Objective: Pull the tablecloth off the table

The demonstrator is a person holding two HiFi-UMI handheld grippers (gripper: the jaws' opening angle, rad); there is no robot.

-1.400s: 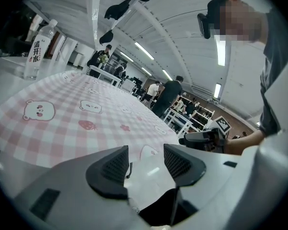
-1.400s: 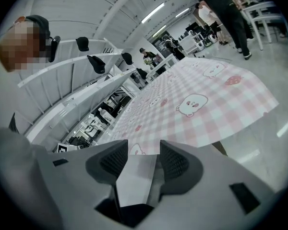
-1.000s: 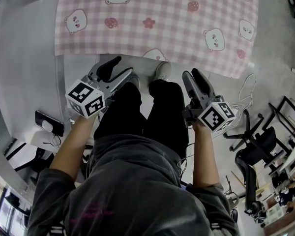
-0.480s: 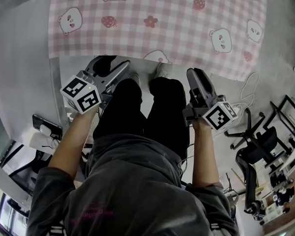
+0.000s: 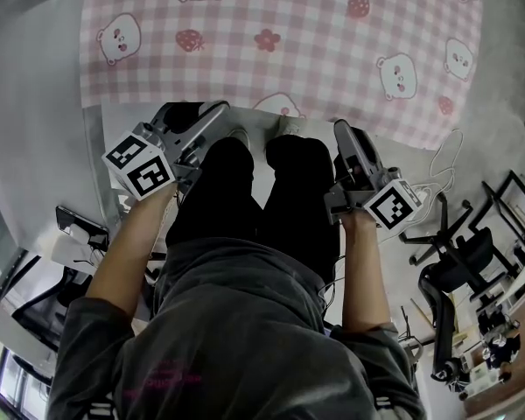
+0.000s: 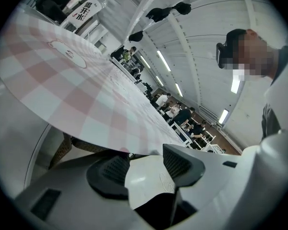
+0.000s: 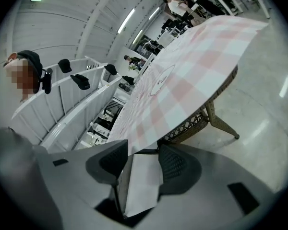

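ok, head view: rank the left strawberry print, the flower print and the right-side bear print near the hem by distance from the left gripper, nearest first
From the left gripper, shut on the tablecloth hem:
1. Left strawberry print: left part of the cloth, just beyond the jaws.
2. Flower print: middle of the cloth.
3. Bear print: right side, close to the hem.

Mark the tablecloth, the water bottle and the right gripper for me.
tablecloth (image 5: 280, 24), head view, its checked top.
water bottle (image 6: 86, 8), left gripper view, its label.
right gripper (image 7: 143, 151), right gripper view, midway between its fingertips.
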